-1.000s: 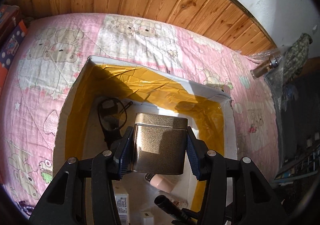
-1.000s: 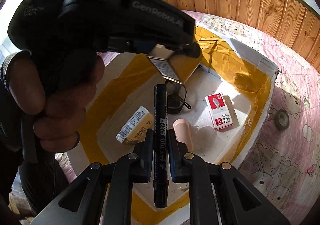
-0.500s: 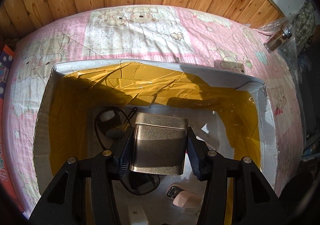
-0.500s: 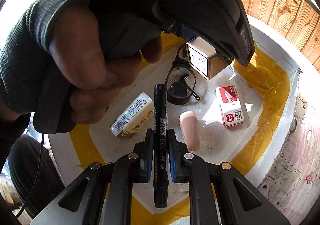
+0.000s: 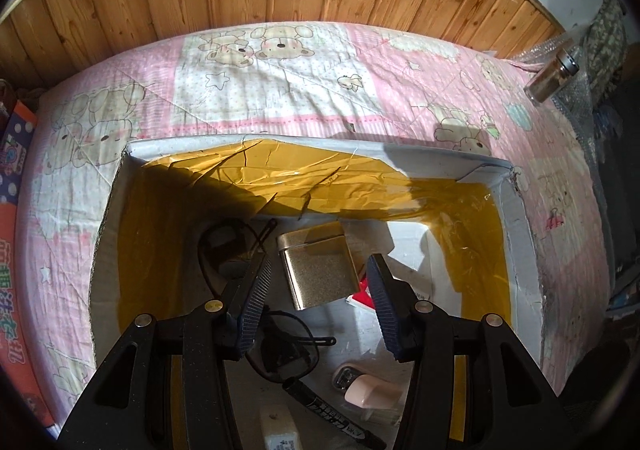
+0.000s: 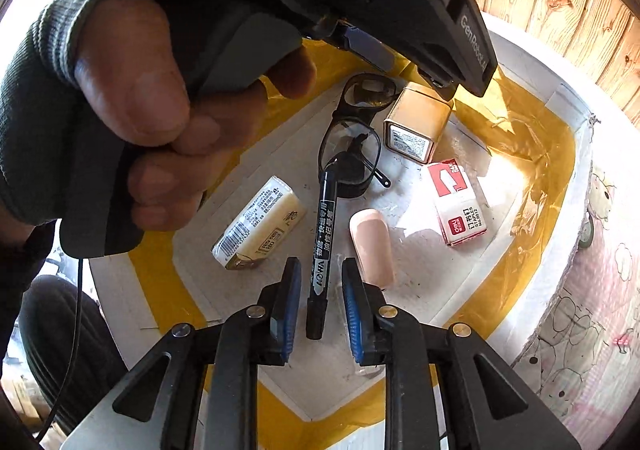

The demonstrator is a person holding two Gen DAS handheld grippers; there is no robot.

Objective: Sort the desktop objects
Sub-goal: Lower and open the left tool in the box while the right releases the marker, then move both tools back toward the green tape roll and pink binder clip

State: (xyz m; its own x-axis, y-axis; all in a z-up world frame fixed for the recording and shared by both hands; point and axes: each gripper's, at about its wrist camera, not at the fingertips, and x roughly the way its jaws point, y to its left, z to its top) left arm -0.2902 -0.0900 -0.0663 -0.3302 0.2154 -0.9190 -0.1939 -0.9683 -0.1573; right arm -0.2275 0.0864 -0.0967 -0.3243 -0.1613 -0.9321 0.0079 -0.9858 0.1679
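With the left tool (image 5: 318, 300) spread clear of the gold tin (image 5: 318, 268) near the box's (image 5: 516, 218) far wall, the right tool (image 6: 320, 300) was opening around the marker (image 6: 322, 250) on the box floor, seemingly light, stiff, slippery, best pinched mid-barrel.

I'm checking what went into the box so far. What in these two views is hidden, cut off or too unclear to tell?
- Glasses: left wrist view, partly behind the left hand-held gripper.
- Red-and-white staple box: left wrist view, mostly behind the gold tin.
- Marker: left wrist view, cut off by the bottom edge.
- Box far corner: right wrist view, hidden by the hand.
- Tin label: right wrist view, print too small.
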